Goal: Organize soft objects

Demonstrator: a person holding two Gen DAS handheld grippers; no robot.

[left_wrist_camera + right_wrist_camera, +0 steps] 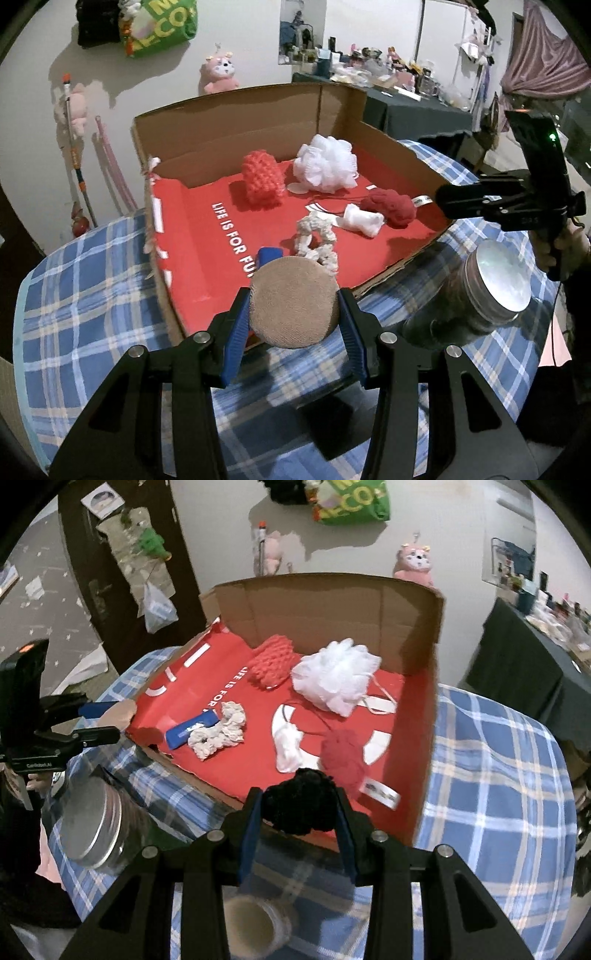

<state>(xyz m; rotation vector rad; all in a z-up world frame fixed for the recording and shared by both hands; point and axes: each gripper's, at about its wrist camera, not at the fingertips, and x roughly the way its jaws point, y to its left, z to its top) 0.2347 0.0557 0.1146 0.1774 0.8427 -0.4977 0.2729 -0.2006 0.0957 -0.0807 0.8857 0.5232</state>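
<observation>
My left gripper (293, 314) is shut on a round beige sponge puff (293, 302) held at the near edge of the open cardboard box (229, 114) with a red floor. My right gripper (299, 805) is shut on a black fluffy pom (301, 799) at the box's near edge. Inside lie a white mesh loofah (334, 675), a red knitted pad (271, 661), a cream scrunchie (218, 731), a dark red scrunchie (343, 757), a white cloth piece (290, 747) and a blue bar (190, 729). The right gripper also shows in the left wrist view (441, 201); the left gripper shows in the right wrist view (110, 720).
The box sits on a table with a blue plaid cloth (92, 295). A clear jar with a metal lid (495, 280) lies on its side beside the box. A roll of tape (255, 923) lies under my right gripper. A cluttered dark table (413, 103) stands behind.
</observation>
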